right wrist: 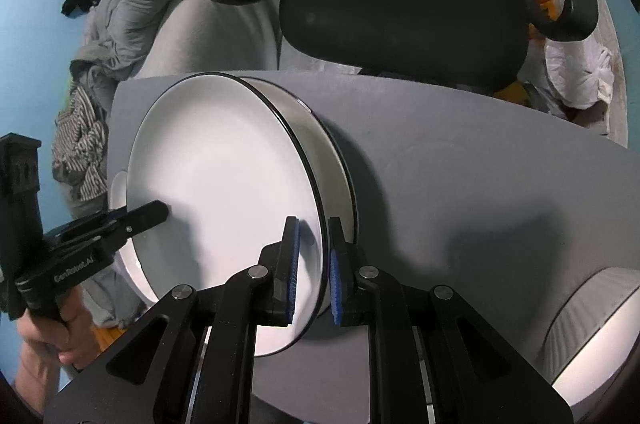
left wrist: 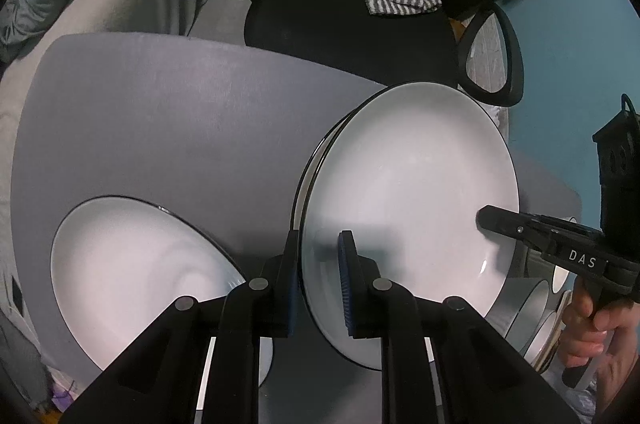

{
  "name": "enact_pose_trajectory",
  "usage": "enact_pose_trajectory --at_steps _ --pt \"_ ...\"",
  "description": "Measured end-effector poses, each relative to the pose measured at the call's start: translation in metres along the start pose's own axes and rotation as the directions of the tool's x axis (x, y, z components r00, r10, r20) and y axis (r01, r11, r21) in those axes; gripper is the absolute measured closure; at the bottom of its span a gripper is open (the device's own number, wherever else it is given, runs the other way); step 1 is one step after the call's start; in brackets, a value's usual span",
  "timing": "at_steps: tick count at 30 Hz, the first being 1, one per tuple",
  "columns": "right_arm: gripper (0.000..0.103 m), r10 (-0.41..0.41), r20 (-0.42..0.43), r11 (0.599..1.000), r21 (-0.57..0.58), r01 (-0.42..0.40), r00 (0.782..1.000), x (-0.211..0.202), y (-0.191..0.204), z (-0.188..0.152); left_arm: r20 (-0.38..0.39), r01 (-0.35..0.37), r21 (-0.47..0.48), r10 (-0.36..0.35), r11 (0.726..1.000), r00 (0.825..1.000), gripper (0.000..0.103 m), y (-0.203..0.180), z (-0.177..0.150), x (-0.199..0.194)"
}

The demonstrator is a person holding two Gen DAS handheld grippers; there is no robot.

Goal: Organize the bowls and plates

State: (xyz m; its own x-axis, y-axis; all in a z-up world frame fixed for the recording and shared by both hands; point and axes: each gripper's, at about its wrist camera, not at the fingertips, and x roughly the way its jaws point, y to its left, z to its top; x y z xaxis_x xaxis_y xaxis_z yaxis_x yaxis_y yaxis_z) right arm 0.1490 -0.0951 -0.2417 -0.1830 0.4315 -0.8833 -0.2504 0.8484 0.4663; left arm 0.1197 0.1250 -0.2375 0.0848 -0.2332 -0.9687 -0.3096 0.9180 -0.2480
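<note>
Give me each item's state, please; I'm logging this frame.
Top plate: both grippers clamp its opposite edges; lies on the lower plate or just above it, cannot tell.
Lower plate: flat on the table.
Other plate: flat on the table, apart from the stack.
Left gripper: shut on top plate's rim.
Right gripper: shut on top plate's rim.

A white plate with a thin black rim (left wrist: 412,192) (right wrist: 224,192) is tilted steeply on edge over the grey counter (left wrist: 160,128) (right wrist: 460,184), with a second black-rimmed dish (right wrist: 320,144) just behind it. Another white black-rimmed plate (left wrist: 132,276) lies flat at 8 o'clock in the left wrist view, and stacked white dishes (left wrist: 536,320) sit at 4 o'clock.
</note>
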Motion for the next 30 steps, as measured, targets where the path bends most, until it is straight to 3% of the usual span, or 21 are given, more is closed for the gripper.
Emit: enact_pose_trajectory --at_steps 11,15,16,24,30 --pt "0.089 0.003 -0.049 0.998 0.056 0.0 0.999 0.005 -0.007 0.009 -0.013 -0.06 -0.018 0.06 0.998 0.998 0.086 -0.011 0.006 0.007" --pt "0.088 -0.044 -0.076 0.996 0.072 0.049 0.996 0.007 0.0 0.01 -0.018 -0.127 -0.001 0.127 0.992 0.992 0.085 -0.012 0.007 0.01" --pt "0.08 -0.044 -0.088 0.996 0.068 0.05 0.995 0.008 0.002 0.011 -0.022 -0.121 0.001 0.121 0.993 0.992 0.085 -0.011 0.007 0.011" --pt "0.07 -0.157 -0.092 0.987 0.016 0.159 0.983 0.006 0.023 0.014 -0.02 -0.12 0.007 0.12 0.993 0.993 0.083 -0.01 0.001 0.011" --pt "0.06 -0.171 -0.084 0.984 0.045 0.175 0.982 0.002 0.026 0.012 0.009 -0.109 0.007 0.109 0.994 0.994 0.077 -0.009 -0.009 0.006"
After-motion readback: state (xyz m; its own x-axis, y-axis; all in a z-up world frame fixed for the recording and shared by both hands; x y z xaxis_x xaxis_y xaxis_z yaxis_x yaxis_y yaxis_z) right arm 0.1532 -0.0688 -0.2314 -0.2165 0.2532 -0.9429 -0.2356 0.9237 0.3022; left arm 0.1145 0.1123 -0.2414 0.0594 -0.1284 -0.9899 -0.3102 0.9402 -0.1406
